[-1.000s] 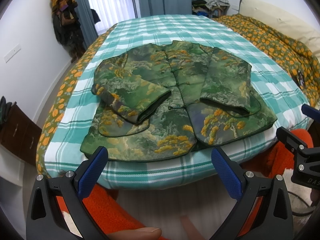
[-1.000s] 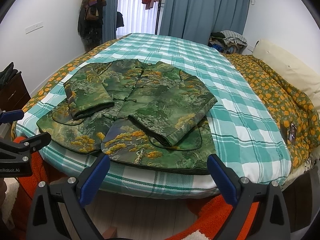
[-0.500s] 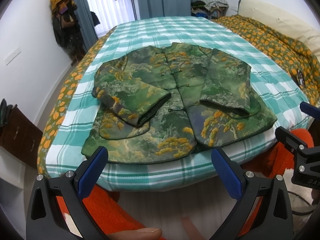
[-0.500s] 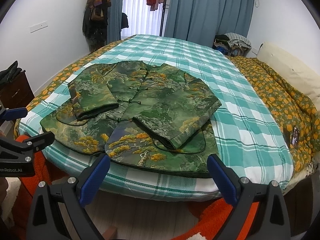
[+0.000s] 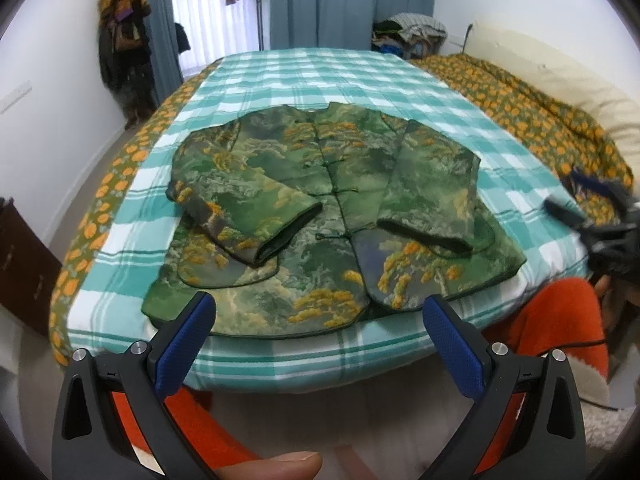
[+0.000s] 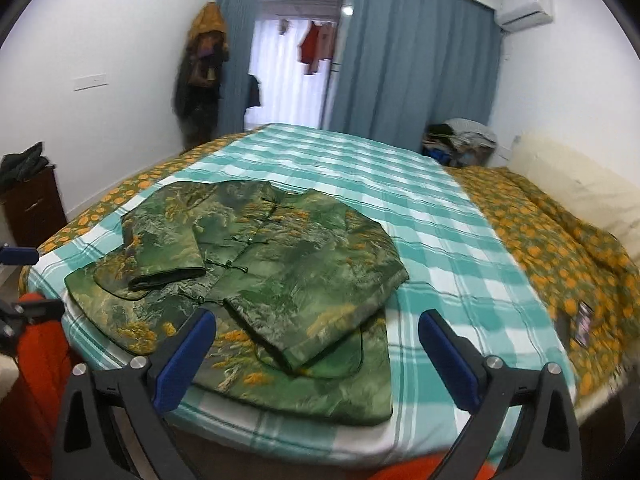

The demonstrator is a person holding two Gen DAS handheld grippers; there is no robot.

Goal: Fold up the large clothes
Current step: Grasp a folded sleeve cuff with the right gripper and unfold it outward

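A green and gold patterned jacket point(image 5: 320, 216) lies flat on the teal checked bed point(image 5: 320, 80), front up, both sleeves folded in across the chest, hem toward me. It also shows in the right wrist view point(image 6: 256, 280). My left gripper point(image 5: 320, 320) is open and empty, just in front of the hem over the bed's near edge. My right gripper point(image 6: 318, 340) is open and empty, raised over the jacket's right hem corner. The right gripper appears blurred at the right edge of the left wrist view point(image 5: 600, 220).
An orange floral quilt point(image 6: 560, 248) and cream pillow point(image 6: 580, 188) lie on the bed's right side. A dark cabinet point(image 6: 32, 204) stands at the left. Coats hang on the far wall point(image 6: 200, 64). Blue curtains point(image 6: 400, 80) hang behind the bed. The person's orange clothing point(image 5: 560, 328) shows near the bed edge.
Both grippers moved up and forward toward the bed. The right gripper rose the most, now over the jacket's hem. The jacket has not moved. Both stay open.
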